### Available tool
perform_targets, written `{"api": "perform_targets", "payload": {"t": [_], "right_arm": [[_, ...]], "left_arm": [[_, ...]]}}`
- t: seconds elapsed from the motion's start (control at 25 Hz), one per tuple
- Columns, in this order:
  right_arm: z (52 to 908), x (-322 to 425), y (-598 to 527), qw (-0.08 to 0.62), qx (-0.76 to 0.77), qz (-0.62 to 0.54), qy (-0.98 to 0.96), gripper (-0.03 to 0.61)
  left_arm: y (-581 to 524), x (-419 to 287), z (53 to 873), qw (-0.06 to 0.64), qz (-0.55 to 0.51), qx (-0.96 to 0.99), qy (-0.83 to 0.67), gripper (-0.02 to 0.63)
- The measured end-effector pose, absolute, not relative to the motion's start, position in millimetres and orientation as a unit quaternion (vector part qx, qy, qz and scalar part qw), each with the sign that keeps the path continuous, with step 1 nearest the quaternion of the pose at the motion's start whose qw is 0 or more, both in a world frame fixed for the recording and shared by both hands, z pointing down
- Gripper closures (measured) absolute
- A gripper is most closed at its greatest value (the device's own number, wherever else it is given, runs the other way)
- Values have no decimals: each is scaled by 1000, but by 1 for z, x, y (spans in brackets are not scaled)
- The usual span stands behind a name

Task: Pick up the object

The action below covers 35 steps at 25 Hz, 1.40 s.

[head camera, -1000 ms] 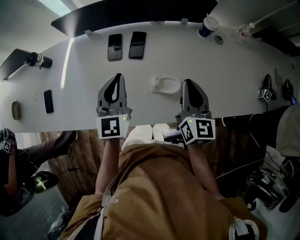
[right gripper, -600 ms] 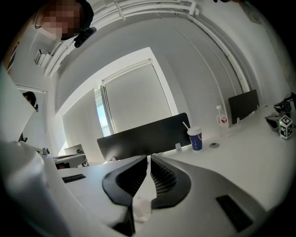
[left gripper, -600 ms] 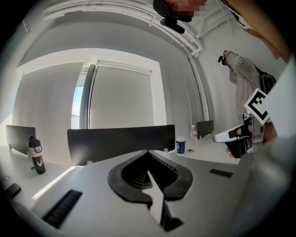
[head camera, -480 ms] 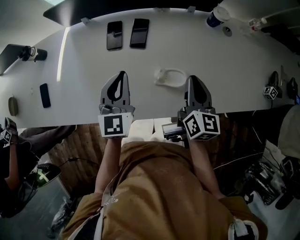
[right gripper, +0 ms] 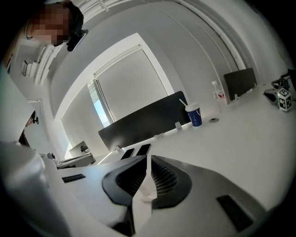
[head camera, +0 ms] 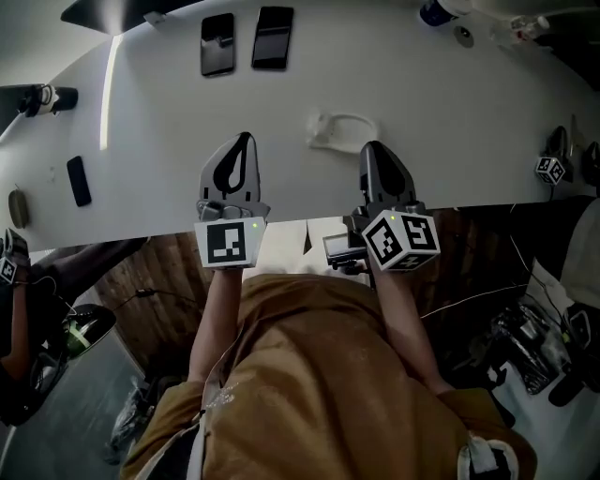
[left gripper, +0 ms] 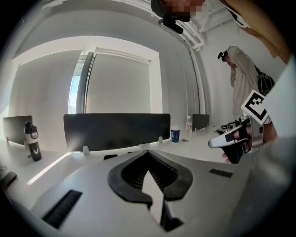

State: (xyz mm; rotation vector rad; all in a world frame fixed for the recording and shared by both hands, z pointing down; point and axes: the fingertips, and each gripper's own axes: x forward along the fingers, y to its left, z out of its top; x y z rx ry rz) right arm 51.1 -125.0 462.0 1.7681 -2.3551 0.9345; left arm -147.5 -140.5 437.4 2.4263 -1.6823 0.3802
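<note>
From above the person's head, the left gripper (head camera: pixel 243 141) and the right gripper (head camera: pixel 373 148) are held out side by side over the near edge of the white table (head camera: pixel 469 122), both pointing away across it. The white object (head camera: pixel 339 131) lies on the table between the two tips and a little beyond them. It is close by the right one and in neither's grasp. Further out two dark phones (head camera: pixel 217 44) lie side by side, and a cup (head camera: pixel 434 11) sits at the top edge of the picture. In the left gripper view the jaws meet at their tips with nothing between them, only the hollow between the black pads. Past them stands a black divider (left gripper: pixel 115 130), with a dark bottle (left gripper: pixel 33 141) off to the left. At the right, another person's hand holds a third gripper (left gripper: pixel 233 141). In the right gripper view the jaws are likewise closed tip to tip and carry nothing. Beyond them are the phones, the divider, the blue cup with its straw, a clear bottle (right gripper: pixel 216 98) and, at the far right, a marker cube (right gripper: pixel 283 99) on the table.
</note>
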Motion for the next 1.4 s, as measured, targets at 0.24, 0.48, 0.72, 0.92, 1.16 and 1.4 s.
{"api": "perform_targets", "payload": {"t": [0.24,0.48,0.72,0.92,1.16,1.4], "right_arm": [[497,49,-111,7,576,369,-729,566],[518,53,-105,-62,572,458,-678,566],[529,58,-105,-75,579,480,-655,566],[536,54,-103,-94,558,512,-646,566],[553,52,-95,-160,526,594,-588,566],[561,50,-95,-186,516,611,-570,566]], "left_arm": [[-137,-147,450,93,132,812,-561,606],[-139,-151,449,94,128,808,-567,606],[-142,-151,454,100,128,807,-568,606],[-142,-145,458,108,130,810,-561,606],[-144,-145,455,108,128,810,-562,606],[-146,-154,455,111,127,805,-569,606]]}}
